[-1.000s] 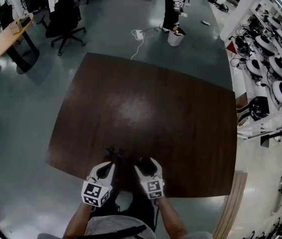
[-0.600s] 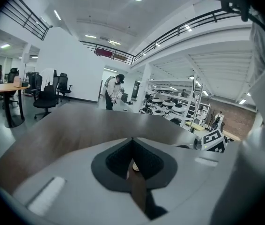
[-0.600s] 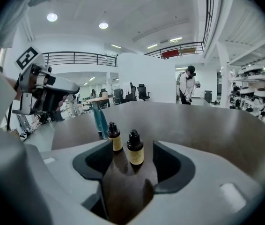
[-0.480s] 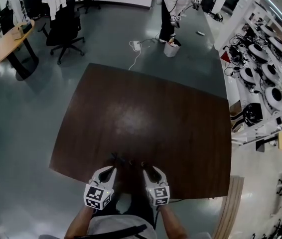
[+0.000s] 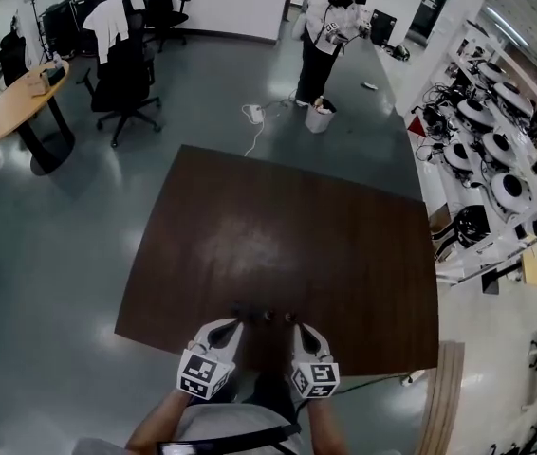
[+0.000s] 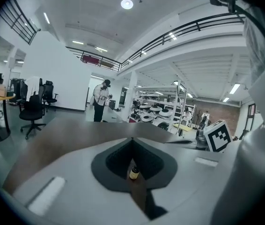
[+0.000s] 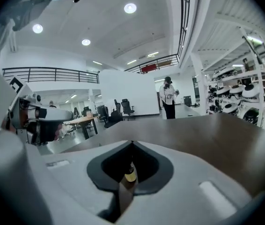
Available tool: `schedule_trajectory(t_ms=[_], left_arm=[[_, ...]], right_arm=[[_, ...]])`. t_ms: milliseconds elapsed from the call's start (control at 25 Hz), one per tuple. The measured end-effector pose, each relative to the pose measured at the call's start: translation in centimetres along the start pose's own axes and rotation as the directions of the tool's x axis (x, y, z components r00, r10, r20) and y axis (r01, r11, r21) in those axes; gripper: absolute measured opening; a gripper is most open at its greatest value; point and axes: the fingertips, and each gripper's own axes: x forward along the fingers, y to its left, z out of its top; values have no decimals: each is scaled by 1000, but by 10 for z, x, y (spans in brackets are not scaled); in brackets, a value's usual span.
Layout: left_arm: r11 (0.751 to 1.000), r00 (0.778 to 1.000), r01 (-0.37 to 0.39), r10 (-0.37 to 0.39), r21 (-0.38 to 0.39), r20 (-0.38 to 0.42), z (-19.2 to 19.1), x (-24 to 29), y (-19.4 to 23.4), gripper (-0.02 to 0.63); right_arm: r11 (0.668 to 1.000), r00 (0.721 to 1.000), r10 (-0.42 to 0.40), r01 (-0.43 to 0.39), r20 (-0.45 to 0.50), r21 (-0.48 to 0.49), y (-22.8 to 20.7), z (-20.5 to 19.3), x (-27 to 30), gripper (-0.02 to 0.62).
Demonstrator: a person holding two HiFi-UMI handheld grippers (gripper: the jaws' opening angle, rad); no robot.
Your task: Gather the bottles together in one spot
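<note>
Dark wooden surface (image 5: 278,245), with the bottles already huddled near its closest edge.
The small bottles (image 5: 267,316) stand in a tight row just ahead of my fingertips, so I judge the gathering done. My left fingers (image 5: 226,330) are closed on nothing. My right fingers (image 5: 302,334) have just been closing with nothing between them. I hold both back so I don't knock the row.

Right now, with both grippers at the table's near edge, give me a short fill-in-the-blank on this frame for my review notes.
1. The bottles stand on the ___ table, by its near edge.
2. The left gripper and right gripper both have their jaws ___, holding nothing.
3. A white garment hangs over a black office ___.
Missing words: brown; shut; chair.
</note>
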Motion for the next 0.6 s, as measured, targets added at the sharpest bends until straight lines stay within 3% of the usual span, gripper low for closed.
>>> schedule_trajectory(t_ms=[400,600], left_arm=[[998,998,57,-58,36,29,31,-16,-2,2],[997,998,45,-47,57,33,33,-13,-9,2]], right_arm=[[999,996,-26,30,90,-44,21,55,-29,2],[996,990,-18,30,143,-80,16,75,-51,2]])
